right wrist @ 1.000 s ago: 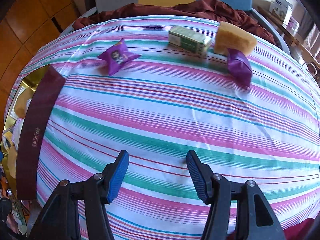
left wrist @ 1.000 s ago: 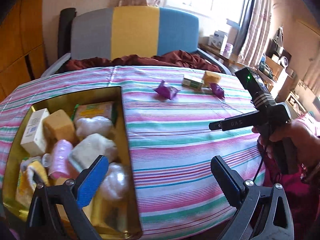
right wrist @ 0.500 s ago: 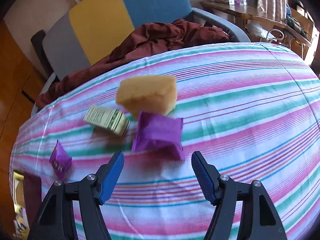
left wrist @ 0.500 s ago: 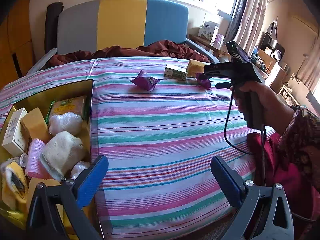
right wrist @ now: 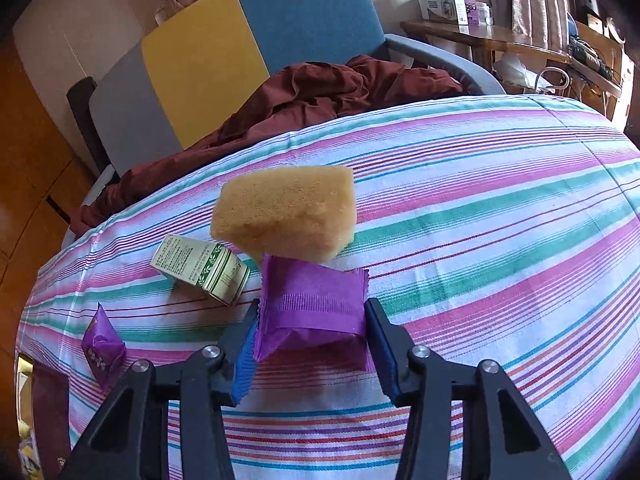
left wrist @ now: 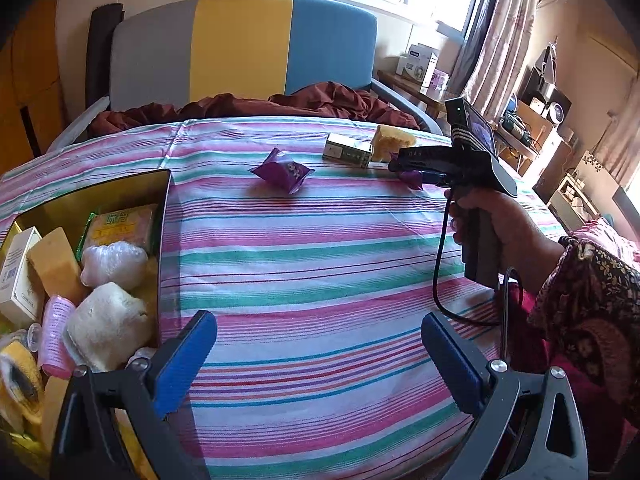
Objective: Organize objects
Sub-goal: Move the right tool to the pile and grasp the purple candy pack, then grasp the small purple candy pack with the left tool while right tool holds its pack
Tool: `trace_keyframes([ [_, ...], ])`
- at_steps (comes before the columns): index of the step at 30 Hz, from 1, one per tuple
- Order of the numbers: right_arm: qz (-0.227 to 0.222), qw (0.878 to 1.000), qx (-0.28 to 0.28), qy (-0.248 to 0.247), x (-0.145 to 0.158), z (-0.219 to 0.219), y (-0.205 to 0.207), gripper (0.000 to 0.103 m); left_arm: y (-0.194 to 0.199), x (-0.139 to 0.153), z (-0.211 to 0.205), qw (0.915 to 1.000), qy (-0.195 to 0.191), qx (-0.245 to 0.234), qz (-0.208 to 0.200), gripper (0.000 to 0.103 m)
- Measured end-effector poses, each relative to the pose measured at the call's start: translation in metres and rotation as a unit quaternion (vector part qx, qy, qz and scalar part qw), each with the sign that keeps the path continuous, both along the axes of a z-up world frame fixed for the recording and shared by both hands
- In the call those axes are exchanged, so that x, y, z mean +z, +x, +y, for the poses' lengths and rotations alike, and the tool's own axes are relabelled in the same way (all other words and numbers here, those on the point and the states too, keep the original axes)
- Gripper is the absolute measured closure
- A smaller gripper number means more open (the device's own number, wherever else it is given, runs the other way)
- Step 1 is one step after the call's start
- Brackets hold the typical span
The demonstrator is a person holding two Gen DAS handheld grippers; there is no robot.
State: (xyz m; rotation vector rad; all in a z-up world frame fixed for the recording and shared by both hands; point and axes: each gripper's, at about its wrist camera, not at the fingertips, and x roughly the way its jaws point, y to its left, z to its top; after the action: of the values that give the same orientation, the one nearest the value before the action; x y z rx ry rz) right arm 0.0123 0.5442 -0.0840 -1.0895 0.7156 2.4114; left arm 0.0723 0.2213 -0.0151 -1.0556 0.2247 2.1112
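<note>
A purple snack packet (right wrist: 312, 304) lies on the striped tablecloth (right wrist: 480, 240) between the fingers of my right gripper (right wrist: 310, 320). Its jaws are closing and both blue pads touch the packet's sides. Just behind it sit a yellow sponge (right wrist: 286, 216) and a green-and-white carton (right wrist: 200, 266). A second purple packet (right wrist: 102, 350) lies to the left. My left gripper (left wrist: 320, 344) hangs open and empty over the tablecloth, beside a gold tin (left wrist: 120, 188). In the left wrist view, the right gripper (left wrist: 404, 170) reaches the far packet (left wrist: 412, 178).
The tin holds several items: a white box (left wrist: 16, 268), a sponge block (left wrist: 54, 264), wrapped bundles (left wrist: 114, 260) and a pink roller (left wrist: 58, 332). A person's hand and patterned sleeve (left wrist: 580, 304) are at the right. A chair (left wrist: 240, 48) with maroon cloth (left wrist: 248, 106) stands behind the table.
My right gripper swung from mid-table to the far purple packet, opened wide, then closed around it. The left gripper drifted right, so less of the tin shows.
</note>
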Motion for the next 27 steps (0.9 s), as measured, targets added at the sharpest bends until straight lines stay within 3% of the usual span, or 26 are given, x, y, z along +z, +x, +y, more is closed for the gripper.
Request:
trace_keyframes([
  [9,-0.050,0.998,0.028,-0.019,0.006,-0.004,0.026,0.057,-0.023,0.000,0.026,0.9998,0.001,0.017,-0.004,0.000],
  [17,-0.036,0.999,0.025,-0.031,0.006,-0.011,0.052,0.057,-0.065,-0.003,0.068,0.9963,-0.017,0.078,0.033,0.000],
  [27,-0.033,0.999,0.010,-0.041,0.008,-0.008,0.053,0.057,-0.139,-0.028,0.116,0.9875,-0.045,0.151,0.007,0.000],
])
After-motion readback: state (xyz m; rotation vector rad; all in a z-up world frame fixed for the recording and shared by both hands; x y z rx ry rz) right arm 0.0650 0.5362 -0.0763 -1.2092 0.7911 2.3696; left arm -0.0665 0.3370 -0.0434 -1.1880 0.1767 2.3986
